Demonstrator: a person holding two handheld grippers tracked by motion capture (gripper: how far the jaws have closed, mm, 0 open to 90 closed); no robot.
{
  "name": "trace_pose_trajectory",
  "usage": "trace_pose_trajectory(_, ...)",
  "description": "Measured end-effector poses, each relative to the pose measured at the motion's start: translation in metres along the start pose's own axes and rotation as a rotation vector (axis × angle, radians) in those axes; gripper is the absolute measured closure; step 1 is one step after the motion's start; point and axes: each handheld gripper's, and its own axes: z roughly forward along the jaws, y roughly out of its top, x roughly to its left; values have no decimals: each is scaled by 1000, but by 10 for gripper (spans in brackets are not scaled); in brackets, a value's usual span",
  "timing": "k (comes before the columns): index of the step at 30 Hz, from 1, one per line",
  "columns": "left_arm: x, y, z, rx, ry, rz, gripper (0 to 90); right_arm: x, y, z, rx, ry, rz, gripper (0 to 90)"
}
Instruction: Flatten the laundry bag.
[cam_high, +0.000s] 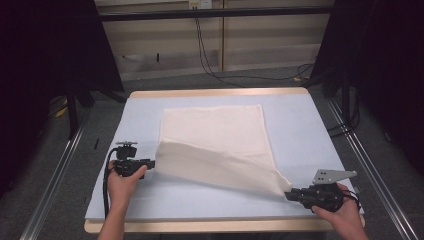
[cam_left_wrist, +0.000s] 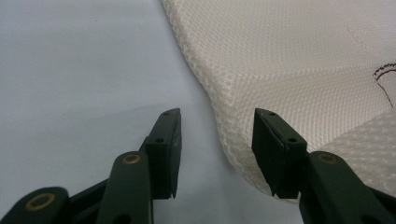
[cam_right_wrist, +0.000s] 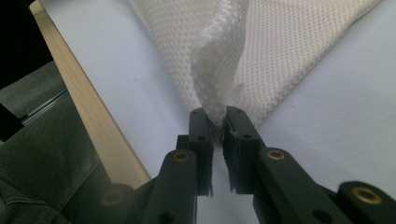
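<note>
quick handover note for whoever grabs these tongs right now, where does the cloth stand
Right tongs: shut on the near right corner of the cream cloth, held lifted off the blue table mat.
Left tongs: open, at the cloth's near left corner, which sits between the jaws, not yet pinched.
Cloth: far part lies flat in the middle of the mat; the near edge is raised.
Done: right corner grasped.
Left: probably close the left tongs on its corner, then fold the near edge over the far one.
</note>
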Motion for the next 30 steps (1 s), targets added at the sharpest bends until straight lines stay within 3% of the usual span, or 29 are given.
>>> trace_pose_trajectory(3, -3, 0, 1, 4, 10, 5, 530, -1, -1, -2, 3, -11, 10, 748)
trace_pose_trajectory(7, -3, 0, 1, 4, 14, 13, 535, 0, -1, -2, 20, -29, -16, 663)
trace_pose_trajectory(10, -4, 0, 2, -12, 12, -12, 541, -3, -3, -6, 39, -41, -15, 602)
trace_pose_trajectory(18, -4, 1, 2, 2, 8, -5, 545, -15, -9, -15, 62, -72, 3, 549)
trace_pose_trajectory(20, -4, 2, 1, 8, 14, 9, 546, -16, -9, -15, 82, -103, 0, 527)
trace_pose_trajectory(22, -6, 2, 3, -3, 16, -1, 553, -17, -9, -14, 73, -97, 11, 525)
trace_pose_trajectory(23, -6, 2, 3, 13, 23, 14, 555, -18, -9, -14, 71, -101, 8, 524)
trace_pose_trajectory(30, -10, 4, 6, 14, 29, 29, 560, -24, -2, -5, 47, -171, 34, 499)
